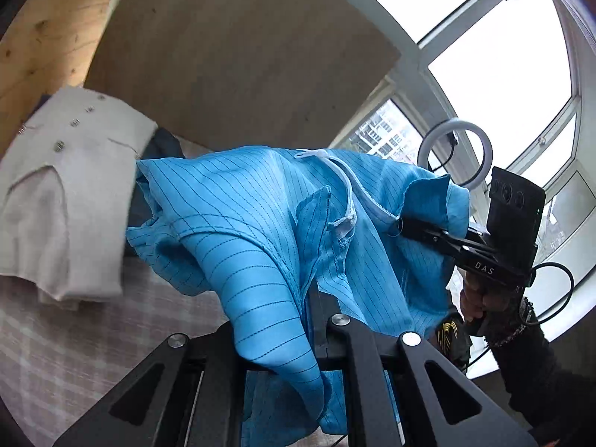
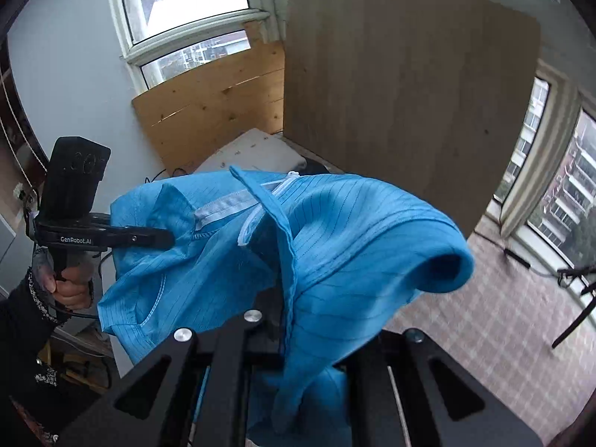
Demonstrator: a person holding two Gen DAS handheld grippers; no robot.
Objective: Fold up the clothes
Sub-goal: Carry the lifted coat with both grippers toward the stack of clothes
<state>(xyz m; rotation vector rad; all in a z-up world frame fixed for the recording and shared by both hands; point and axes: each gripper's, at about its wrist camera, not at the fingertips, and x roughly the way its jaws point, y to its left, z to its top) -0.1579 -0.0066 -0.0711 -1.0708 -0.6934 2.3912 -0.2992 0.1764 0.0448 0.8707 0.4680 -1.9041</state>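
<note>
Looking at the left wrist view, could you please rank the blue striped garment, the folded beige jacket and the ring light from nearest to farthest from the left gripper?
1. Blue striped garment: clamped in the left gripper, centre.
2. Folded beige jacket: lying on the checked surface, left.
3. Ring light: by the window, upper right.

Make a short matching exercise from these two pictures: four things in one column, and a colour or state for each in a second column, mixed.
Things:
1. blue garment
2. beige jacket
3. ring light
4. right tool

States:
a. stands by the window
b. lifted, held at two points
c. folded, with metal buttons
d. shut on blue cloth

Pairs: 1-b, 2-c, 3-a, 4-d
</note>
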